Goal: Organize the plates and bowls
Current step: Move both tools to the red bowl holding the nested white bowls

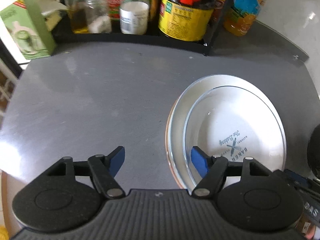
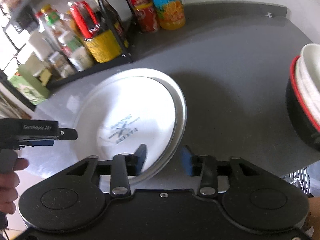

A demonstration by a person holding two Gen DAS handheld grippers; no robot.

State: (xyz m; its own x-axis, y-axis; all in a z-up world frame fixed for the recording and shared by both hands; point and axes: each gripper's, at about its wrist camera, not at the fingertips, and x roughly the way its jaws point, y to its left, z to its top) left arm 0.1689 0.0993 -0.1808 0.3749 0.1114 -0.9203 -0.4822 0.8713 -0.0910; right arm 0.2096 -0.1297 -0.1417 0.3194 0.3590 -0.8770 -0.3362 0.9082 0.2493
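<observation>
A stack of plates (image 1: 226, 120) lies on the grey table, with a white plate carrying a printed logo (image 2: 136, 108) on top and wider plates under it. My left gripper (image 1: 158, 160) is open, its right finger above the stack's left rim, holding nothing. My right gripper (image 2: 164, 160) is open too, low at the stack's near-right edge, and the plate rim runs between its blue pads (image 2: 141, 157). The left gripper (image 2: 67, 135) shows from the side at the stack's left. A black red-rimmed bowl (image 2: 300, 120) with white bowls nested inside stands to the right.
A black rack (image 1: 130, 38) of bottles and jars lines the back of the table. Beside it are a green box (image 1: 26, 30), an orange juice bottle (image 2: 170, 4) and red cans (image 2: 146, 16). A person's hand (image 2: 10, 176) holds the left gripper. Bare grey tabletop (image 1: 90, 100) lies left of the plates.
</observation>
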